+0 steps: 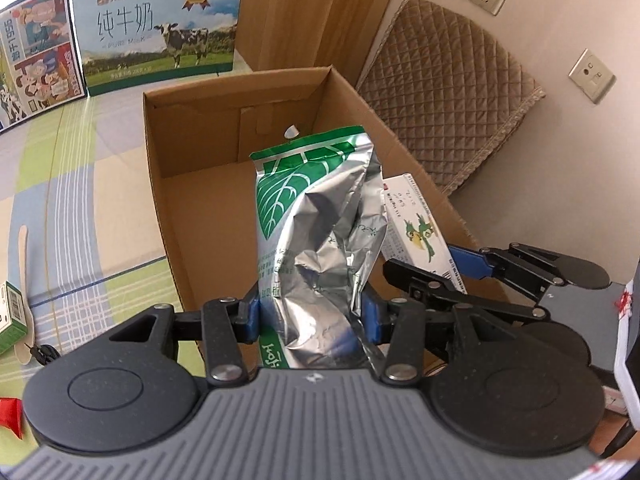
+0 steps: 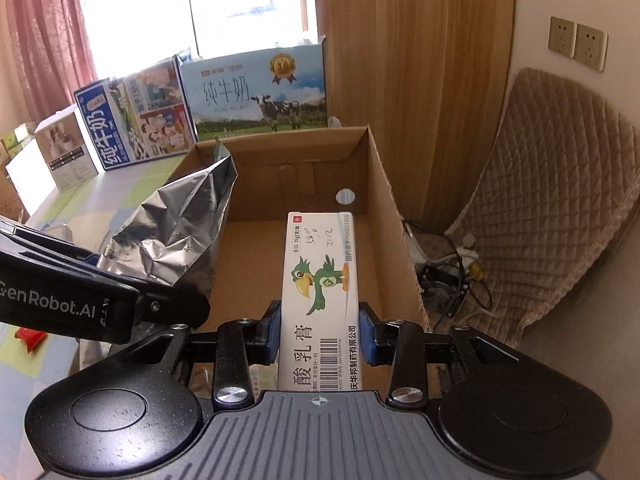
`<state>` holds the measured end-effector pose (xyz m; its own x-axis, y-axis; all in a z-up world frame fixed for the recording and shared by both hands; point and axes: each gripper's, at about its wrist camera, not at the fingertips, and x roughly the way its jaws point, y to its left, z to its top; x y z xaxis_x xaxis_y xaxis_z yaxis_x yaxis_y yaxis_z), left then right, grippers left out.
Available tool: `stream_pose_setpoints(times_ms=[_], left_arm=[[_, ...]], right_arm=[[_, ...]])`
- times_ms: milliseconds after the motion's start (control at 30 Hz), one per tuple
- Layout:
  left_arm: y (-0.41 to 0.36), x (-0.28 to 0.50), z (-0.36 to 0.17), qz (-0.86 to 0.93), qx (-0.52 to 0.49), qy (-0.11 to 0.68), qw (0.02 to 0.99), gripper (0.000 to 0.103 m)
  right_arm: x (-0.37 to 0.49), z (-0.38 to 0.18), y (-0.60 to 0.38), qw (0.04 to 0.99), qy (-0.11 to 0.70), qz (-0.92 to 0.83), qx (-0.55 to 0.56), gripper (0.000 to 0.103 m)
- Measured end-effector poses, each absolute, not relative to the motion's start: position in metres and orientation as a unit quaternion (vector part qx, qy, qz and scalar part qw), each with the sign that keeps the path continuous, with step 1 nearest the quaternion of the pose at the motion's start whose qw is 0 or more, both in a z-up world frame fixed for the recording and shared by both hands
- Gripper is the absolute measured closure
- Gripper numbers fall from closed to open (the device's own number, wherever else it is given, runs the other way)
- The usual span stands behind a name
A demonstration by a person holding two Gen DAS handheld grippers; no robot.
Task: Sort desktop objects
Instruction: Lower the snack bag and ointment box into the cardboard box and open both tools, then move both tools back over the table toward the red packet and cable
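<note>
My left gripper [image 1: 312, 314] is shut on a crumpled silver foil pouch [image 1: 316, 224] with a green leaf print, held upright over the open cardboard box [image 1: 200, 168]. In the right wrist view the same pouch [image 2: 176, 232] stands at the left with the left gripper [image 2: 120, 304] under it. My right gripper [image 2: 319, 332] is shut on a white ointment carton [image 2: 320, 292] with a green parrot on it, also over the box [image 2: 384, 200]. The left wrist view shows that carton [image 1: 416, 224] just right of the pouch, with the right gripper [image 1: 436, 276] below it.
Milk cartons [image 1: 160, 32] stand behind the box on a checked tablecloth [image 1: 72, 200]. A wooden spatula [image 1: 24, 288] and a small green box [image 1: 12, 316] lie at the left. A quilted chair back [image 2: 560, 200] and cables [image 2: 456, 276] are to the right of the box.
</note>
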<state>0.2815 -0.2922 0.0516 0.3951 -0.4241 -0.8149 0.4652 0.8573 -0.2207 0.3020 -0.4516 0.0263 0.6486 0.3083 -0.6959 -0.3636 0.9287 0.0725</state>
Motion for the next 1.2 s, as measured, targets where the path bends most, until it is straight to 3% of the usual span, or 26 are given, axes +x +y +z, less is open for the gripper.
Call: stream_pose_setpoints(times_ms=[67,533,633,733,933,1200], left_arm=[[-0.291,0.281,0.050,-0.265,0.020,0.482,0.835,0.054],[-0.268,0.253,0.072,-0.255,0.032,0.445,0.858,0.053],[-0.259,0.243,0.075,-0.254,0.028,0.439,0.862,0.051],[-0.249,0.231,0.079,-0.250,0.025,0.433,0.866,0.049],[-0.234,0.210,0.075,-0.244,0.020,0.437,0.865,0.040],[-0.216,0.181,0.073,-0.233,0.018,0.437,0.868,0.021]], right_arm=[[0.303,0.023,-0.452,0.906,0.379,0.184,-0.035,0.068],[0.300,0.019,-0.455,0.908,0.374,0.188,-0.010,0.067],[0.297,0.024,-0.457,0.911,0.366,0.191,-0.008,0.051],[0.288,0.030,-0.461,0.914,0.360,0.189,0.000,0.048],[0.259,0.042,-0.467,0.918,0.349,0.187,0.015,0.046],[0.214,0.056,-0.468,0.922,0.336,0.190,0.015,0.038]])
